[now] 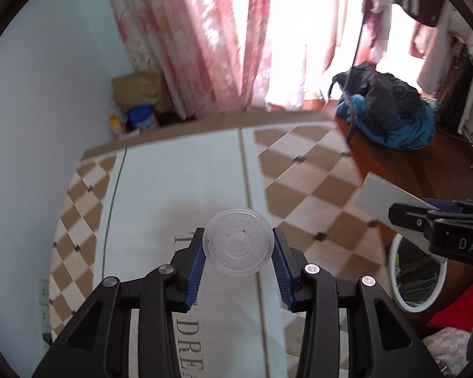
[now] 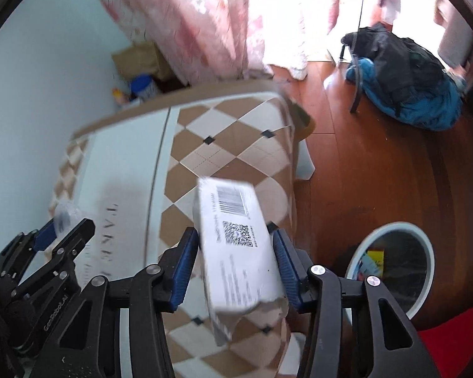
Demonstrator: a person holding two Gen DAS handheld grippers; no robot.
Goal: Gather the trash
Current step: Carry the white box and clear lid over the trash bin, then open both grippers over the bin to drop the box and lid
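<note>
The left gripper [image 1: 238,249] clamps a clear lid [image 1: 238,242] and the right gripper [image 2: 236,245] a white box [image 2: 236,245], both above the bed [image 2: 126,157] beside the bin [image 2: 425,242] holding scraps.

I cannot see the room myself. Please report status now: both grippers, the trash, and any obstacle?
Left gripper shut on clear plastic lid. Right gripper shut on white box. Trash bin on floor, right of bed. Nothing blocking.

My left gripper [image 1: 238,249] pinches a clear round plastic lid [image 1: 238,241] between its blue fingers [image 1: 195,267], held above the checkered bed cover [image 1: 302,170]. My right gripper [image 1: 425,220] grips a grey-white box [image 1: 384,201] above the white-rimmed bin [image 1: 394,271].
</note>
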